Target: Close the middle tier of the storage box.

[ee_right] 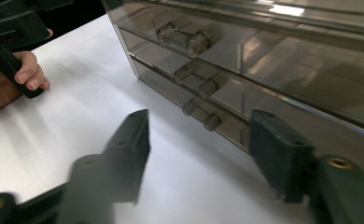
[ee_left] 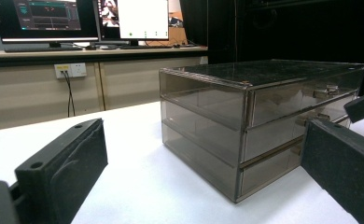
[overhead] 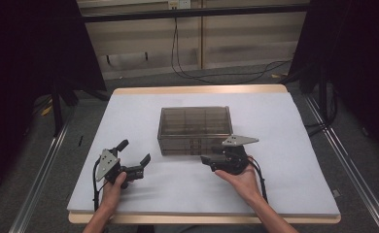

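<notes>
Table (overhead: 275, 89), wood edge, covered by white sheet (overhead: 144, 116). Smoky clear drawer box (overhead: 195, 128) stands directly on sheet, near centre, slightly right, drawer fronts facing near side.

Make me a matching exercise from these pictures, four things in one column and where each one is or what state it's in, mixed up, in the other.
Things:
1. drawer box
2. left gripper
3. right gripper
4. cable

Places or states:
A. on the floor beyond the table
B. open, out on the white cover to the left of the box
C. smoky see-through, three drawers shut, mid-table
D. open, close to the box's front bottom edge

Pairs: 1-C, 2-B, 3-D, 4-A
</notes>
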